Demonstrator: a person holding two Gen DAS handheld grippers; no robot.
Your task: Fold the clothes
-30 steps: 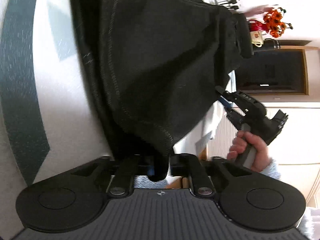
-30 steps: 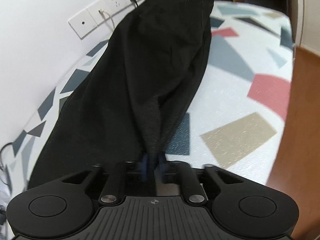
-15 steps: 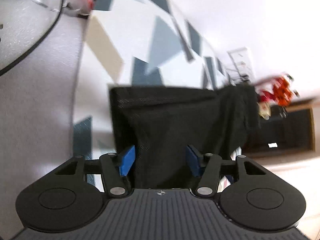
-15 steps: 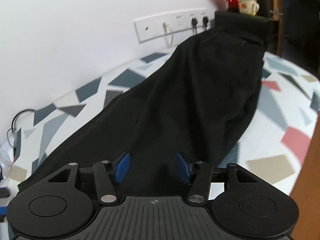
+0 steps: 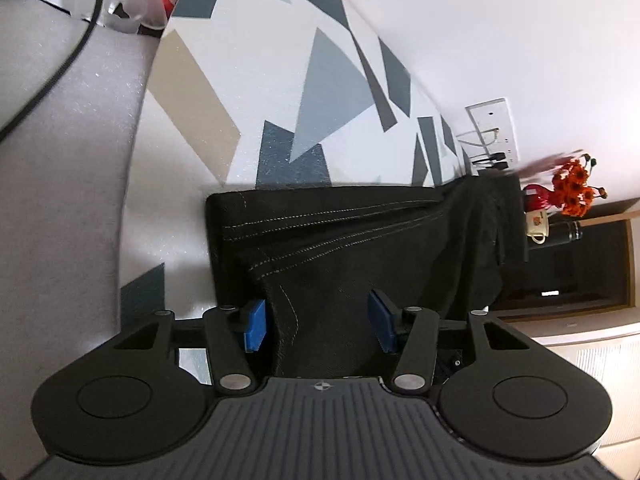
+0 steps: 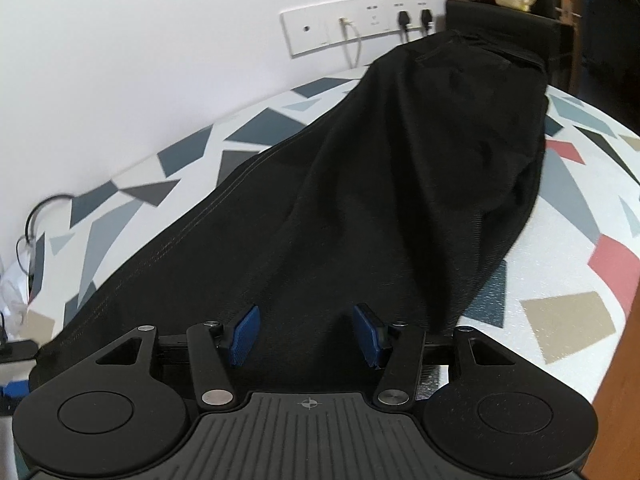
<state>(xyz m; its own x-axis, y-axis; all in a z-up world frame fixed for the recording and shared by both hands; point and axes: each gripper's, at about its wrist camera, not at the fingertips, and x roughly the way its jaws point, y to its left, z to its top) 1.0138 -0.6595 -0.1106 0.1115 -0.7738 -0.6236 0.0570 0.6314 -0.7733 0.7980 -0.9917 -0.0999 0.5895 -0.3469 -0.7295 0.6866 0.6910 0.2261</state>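
Black trousers with pale stitched seams lie spread on the table covered in a cloth of grey, beige and red shapes. My left gripper hovers over the near edge of the fabric. Its blue pads stand apart and are closing, with cloth lying between and beneath them but not pinched. In the right wrist view the trousers stretch away toward the wall. My right gripper is open above their near end, and its pads touch no fabric.
A white socket panel with plugs and a cable sits on the wall behind the table. A red vase of orange flowers and a mug stand past the far end. A grey surface with a black cable lies at the left.
A second ago both grippers were shut on lifted black fabric. Both have since let go and opened, and the trousers now lie flat on the table.
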